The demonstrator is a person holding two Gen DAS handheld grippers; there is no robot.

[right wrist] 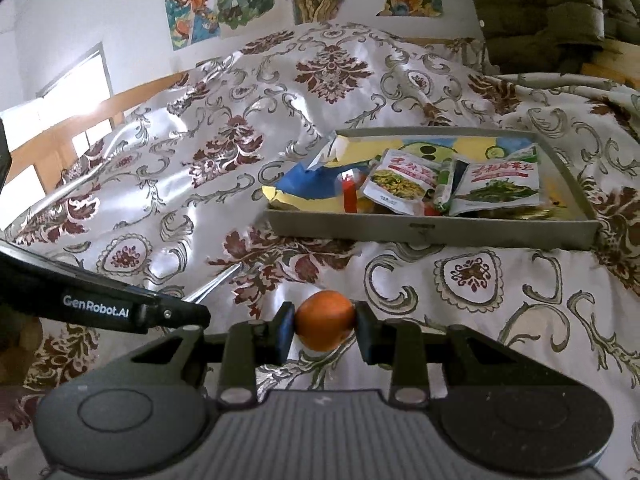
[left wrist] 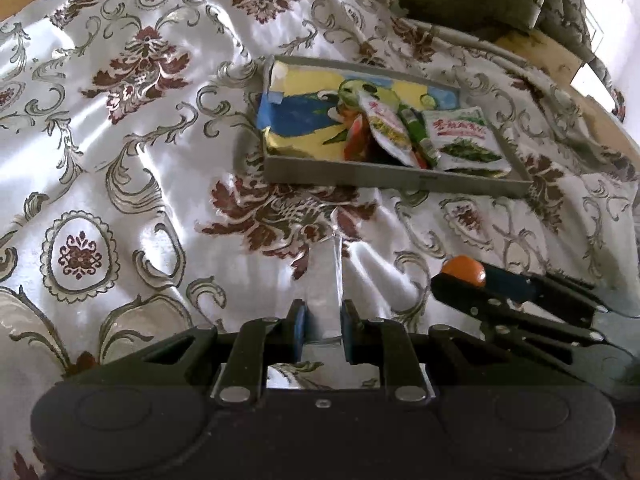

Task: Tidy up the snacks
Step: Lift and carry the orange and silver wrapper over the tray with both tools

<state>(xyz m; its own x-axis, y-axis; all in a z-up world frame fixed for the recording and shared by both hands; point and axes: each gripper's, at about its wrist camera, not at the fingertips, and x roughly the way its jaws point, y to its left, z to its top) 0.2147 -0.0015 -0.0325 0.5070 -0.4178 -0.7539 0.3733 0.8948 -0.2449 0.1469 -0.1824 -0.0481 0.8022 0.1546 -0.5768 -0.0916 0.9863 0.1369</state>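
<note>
Writing: "GenRobot.AI" in white on the left tong's (right wrist: pixel 192 314) black arm, seen from the right wrist. Red characters on two snack packets, too blurred to read.
Right tong (right wrist: pixel 325 326): clamped on an orange (right wrist: pixel 325 325), one pad on each side of the fruit.
Left tong (left wrist: pixel 323 330): pads pressed on a clear plastic bag (left wrist: pixel 327 280) that stands up between them and reaches forward.
Orange from the left tong: just to its right and slightly ahead, in the other tong's tip (left wrist: pixel 464 276).
Tray (right wrist: pixel 432 233): grey and shallow, ahead of both tongs on the patterned cloth (right wrist: pixel 480 300), apart from them.
Packets: a yellow-pictured one (right wrist: pixel 402 182) and a green-pictured one (right wrist: pixel 500 188) lie side by side in the tray's right half, a narrow green pack (right wrist: pixel 444 188) between them.
Red item (right wrist: pixel 350 196): in the tray, left of the packets; what it is cannot be told.
Tray floor: a colourful cartoon sheet (left wrist: pixel 304 120) under the snacks.
Wall beyond: cartoon posters (right wrist: pixel 220 0).
</note>
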